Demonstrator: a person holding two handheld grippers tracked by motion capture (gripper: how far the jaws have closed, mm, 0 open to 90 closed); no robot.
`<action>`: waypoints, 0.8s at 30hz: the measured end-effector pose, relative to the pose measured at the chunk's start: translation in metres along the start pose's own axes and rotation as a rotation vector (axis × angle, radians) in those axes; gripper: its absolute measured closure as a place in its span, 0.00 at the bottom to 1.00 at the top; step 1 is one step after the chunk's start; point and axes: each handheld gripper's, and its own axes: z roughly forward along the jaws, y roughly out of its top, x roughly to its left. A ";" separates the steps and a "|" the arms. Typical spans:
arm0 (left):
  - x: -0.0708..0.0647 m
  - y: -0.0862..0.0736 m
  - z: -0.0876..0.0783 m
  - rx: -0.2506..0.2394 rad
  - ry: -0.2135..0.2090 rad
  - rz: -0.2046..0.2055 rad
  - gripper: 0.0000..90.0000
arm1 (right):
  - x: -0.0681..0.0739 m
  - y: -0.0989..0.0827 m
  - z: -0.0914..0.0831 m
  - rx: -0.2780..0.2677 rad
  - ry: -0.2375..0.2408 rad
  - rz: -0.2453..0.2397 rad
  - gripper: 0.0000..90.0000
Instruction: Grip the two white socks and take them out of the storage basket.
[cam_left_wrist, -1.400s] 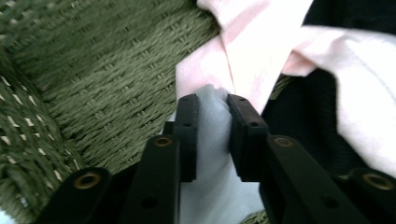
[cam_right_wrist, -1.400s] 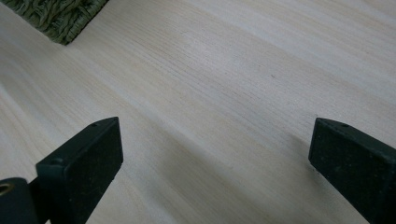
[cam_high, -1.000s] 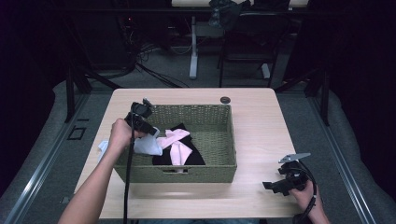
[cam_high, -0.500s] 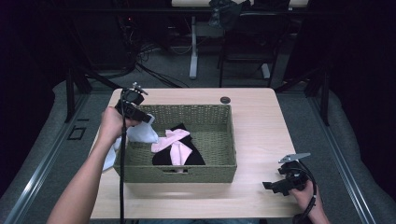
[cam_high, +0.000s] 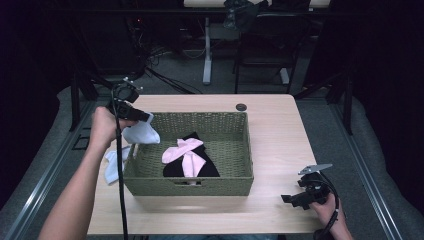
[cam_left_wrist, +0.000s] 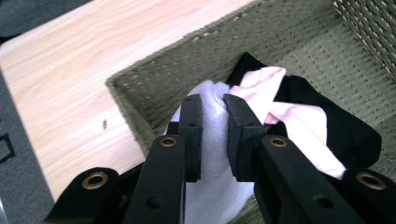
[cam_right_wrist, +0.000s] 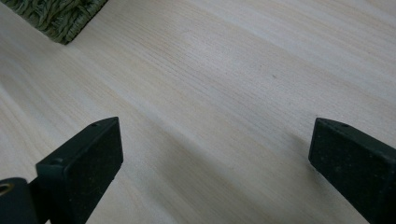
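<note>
My left gripper (cam_high: 144, 118) is shut on a white cloth (cam_high: 141, 134) and holds it up over the left rim of the green woven basket (cam_high: 235, 186). In the left gripper view the white cloth (cam_left_wrist: 215, 140) is pinched between the two black jaws of that gripper (cam_left_wrist: 214, 108). Inside the basket (cam_left_wrist: 140, 95) lie a pink cloth (cam_high: 184, 152) and a black cloth (cam_high: 206, 168). Another white cloth (cam_high: 114, 165) rests on the table left of the basket. My right gripper (cam_high: 291, 199) stands open at the table's front right, low over bare wood (cam_right_wrist: 215, 135).
The light wooden table (cam_high: 280, 145) has free room right of the basket. A small dark round object (cam_high: 241, 107) sits near the far edge. Beyond the table are dark floor, cables and furniture legs. A corner of the basket (cam_right_wrist: 56, 16) lies at the top left of the right gripper view.
My left gripper has lifted up and back to the left with the white cloth, from inside the basket to above its left rim. The right gripper has not moved.
</note>
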 end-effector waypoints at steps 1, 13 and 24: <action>0.001 0.000 -0.002 -0.006 0.004 -0.004 0.87 | 0.000 0.000 0.000 0.000 0.000 0.000 0.03; 0.027 -0.017 -0.030 -0.043 0.062 -0.067 0.87 | 0.000 0.000 0.000 0.001 -0.001 0.000 0.03; 0.059 -0.048 -0.043 -0.061 0.126 -0.169 0.87 | 0.000 0.000 0.000 0.004 0.000 -0.002 0.03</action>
